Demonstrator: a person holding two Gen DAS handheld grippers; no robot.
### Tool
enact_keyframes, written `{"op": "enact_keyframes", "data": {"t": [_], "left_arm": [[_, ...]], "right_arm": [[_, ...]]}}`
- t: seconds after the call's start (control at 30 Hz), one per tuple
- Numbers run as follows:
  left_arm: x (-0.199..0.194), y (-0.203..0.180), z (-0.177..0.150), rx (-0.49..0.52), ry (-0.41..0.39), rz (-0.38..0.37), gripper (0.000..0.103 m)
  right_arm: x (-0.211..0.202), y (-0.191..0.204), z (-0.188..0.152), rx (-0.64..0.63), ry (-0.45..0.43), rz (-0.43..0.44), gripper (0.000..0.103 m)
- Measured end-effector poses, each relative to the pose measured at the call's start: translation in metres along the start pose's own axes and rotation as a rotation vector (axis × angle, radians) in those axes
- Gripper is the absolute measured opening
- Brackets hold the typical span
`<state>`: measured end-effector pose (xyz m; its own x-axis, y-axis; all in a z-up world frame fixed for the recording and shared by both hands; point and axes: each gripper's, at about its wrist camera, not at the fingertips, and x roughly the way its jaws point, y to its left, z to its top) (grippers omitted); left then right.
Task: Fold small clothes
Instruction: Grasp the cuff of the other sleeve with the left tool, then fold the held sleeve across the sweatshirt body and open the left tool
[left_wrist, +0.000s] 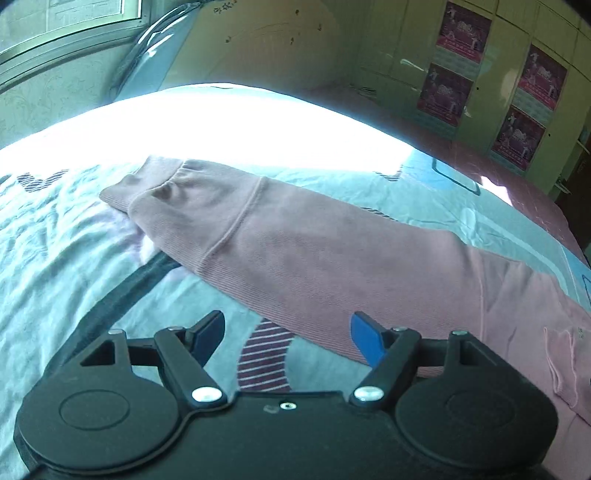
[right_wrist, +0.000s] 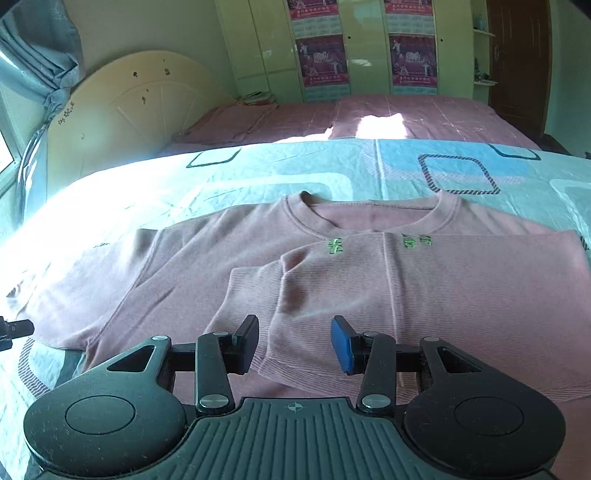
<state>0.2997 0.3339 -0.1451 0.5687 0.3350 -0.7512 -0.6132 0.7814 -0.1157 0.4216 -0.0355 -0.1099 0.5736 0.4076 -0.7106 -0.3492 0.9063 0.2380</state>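
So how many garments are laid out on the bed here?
1: a pink sweatshirt lies flat on the bedspread, one sleeve folded across its chest, the other sleeve stretched out sideways. No other garment shows; the views cover only part of the bed.

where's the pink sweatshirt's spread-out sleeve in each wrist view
Left wrist view: the sleeve runs diagonally across the middle, its ribbed cuff at upper left.
Right wrist view: the same sleeve lies at left, stretching toward the bright left edge; its cuff is washed out by glare.
Shared landmark: the wardrobe posters behind the bed.
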Motion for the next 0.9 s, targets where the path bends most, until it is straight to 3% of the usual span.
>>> {"op": "enact_keyframes", "data": {"t": [0.17,0.27,0.47,0.53,0.6,0.73,0.8,0.9], "left_arm": [[0.02,0.058,0.02,-0.135,0.004,0.066,0.072],[0.037,0.08,0.03,-0.207,0.015,0.063,0.069],[0.06,0.088,0.047,-0.258,-0.036,0.039,0.067],[0.067,0.088,0.051,-0.263,-0.053,0.038,0.06],[0.072,0.089,0.055,-0.263,-0.07,0.048,0.037],[0.071,0.088,0.057,-0.25,-0.094,0.053,0.009],[0.064,0.081,0.057,-0.221,-0.122,0.043,0.007],[0.044,0.057,0.059,-0.149,-0.176,-0.027,0.007]], "right_arm": [[0.014,0.012,0.005,-0.004,0.008,-0.015,0.043],[0.022,0.014,0.005,0.004,0.023,-0.028,0.043],[0.034,0.016,0.002,0.0,0.044,-0.062,0.043],[0.038,0.014,0.0,0.005,0.055,-0.07,0.043],[0.044,0.013,-0.003,0.006,0.07,-0.075,0.043],[0.045,0.011,-0.002,0.021,0.074,-0.07,0.043],[0.04,0.01,-0.002,0.042,0.042,-0.07,0.043],[0.047,0.01,-0.003,0.008,0.083,-0.082,0.043]]}}
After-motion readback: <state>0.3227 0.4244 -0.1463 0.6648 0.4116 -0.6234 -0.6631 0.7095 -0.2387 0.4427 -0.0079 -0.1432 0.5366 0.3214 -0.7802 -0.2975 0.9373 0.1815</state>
